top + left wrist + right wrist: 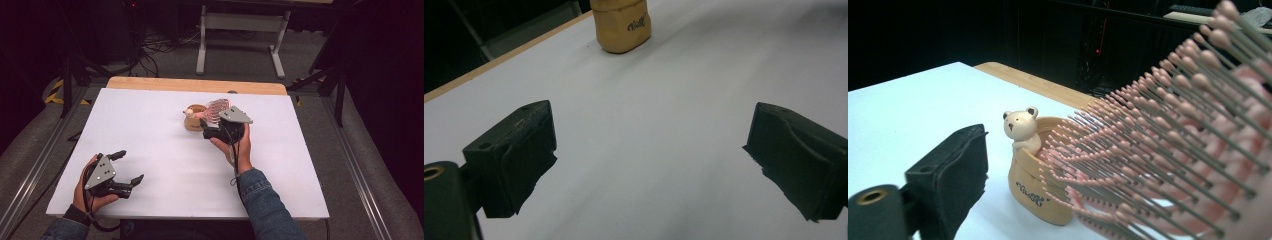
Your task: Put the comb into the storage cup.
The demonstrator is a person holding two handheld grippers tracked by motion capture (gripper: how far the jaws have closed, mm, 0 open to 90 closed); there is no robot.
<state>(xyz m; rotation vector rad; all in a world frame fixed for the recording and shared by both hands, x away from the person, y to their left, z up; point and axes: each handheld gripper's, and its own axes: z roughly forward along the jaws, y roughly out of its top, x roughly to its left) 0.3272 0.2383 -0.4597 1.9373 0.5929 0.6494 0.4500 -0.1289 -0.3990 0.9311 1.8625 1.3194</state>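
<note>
White counter (165,150), wood edge at the far side. Tan bear holder (192,119) stands right of centre toward the far edge, bear head on its rim. Pink hairbrush (216,111) leans in it, handle down inside, bristled head sticking up to the right, pink-tipped pins. Right claw (212,127) right beside the brush, one jaw visible; grip on the brush can't be told. Left claw (128,167) near-left, jaws wide, nothing between them, well apart from holder.
</note>
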